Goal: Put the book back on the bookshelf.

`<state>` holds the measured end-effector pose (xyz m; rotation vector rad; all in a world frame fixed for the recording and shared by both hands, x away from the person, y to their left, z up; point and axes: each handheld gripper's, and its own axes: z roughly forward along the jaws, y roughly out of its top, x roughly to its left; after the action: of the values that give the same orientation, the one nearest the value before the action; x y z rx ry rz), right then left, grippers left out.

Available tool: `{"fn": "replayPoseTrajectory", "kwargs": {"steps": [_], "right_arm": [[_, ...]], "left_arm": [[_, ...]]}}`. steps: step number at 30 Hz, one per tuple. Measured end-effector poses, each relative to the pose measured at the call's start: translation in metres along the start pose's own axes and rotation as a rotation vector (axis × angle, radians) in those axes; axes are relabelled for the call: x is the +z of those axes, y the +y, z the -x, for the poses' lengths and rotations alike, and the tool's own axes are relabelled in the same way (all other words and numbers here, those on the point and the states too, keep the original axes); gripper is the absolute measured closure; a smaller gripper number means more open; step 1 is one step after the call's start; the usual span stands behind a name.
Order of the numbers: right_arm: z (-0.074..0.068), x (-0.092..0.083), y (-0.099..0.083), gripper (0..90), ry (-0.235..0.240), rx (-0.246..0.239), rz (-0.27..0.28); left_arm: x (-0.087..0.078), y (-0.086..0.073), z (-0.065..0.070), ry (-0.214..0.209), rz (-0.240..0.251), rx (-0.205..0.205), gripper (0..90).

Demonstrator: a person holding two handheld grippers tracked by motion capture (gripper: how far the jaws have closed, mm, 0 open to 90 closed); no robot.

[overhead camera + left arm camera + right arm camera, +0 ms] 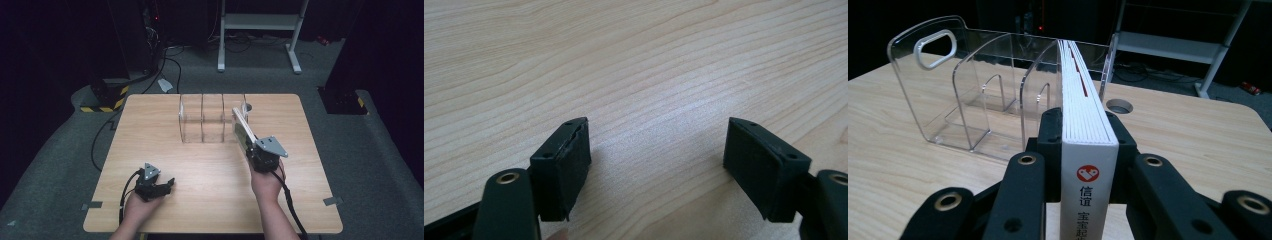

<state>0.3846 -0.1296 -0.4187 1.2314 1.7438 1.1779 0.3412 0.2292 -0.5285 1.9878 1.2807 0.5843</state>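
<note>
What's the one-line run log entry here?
right hand-held gripper: shut on book | near clear divider rack | left hand-held gripper: open, over table

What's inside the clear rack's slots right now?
The clear rack looks empty in its two nearer slots. The book, clamped in the right gripper, covers the last slot, so its contents cannot be seen.

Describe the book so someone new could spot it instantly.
Start at the clear rack at the far middle of the wooden table. By its right end, the right tool clamps a white book on edge. It is the one opaque thing there, with a red logo on its spine.
</note>
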Motion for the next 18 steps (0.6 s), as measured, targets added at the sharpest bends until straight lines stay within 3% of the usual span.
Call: {"fn": "replayPoseTrajectory", "kwargs": {"steps": [7,18], "right_arm": [[0.000,0.017,0.007,75.4,-0.023,0.008,0.000],[-0.003,0.044,0.017,75.4,-0.053,-0.019,-0.020]], "left_arm": [[0.000,0.000,0.000,0.000,0.000,0.000,26.9],[0.000,0.000,0.000,-0.002,0.000,0.001,26.9]]}}
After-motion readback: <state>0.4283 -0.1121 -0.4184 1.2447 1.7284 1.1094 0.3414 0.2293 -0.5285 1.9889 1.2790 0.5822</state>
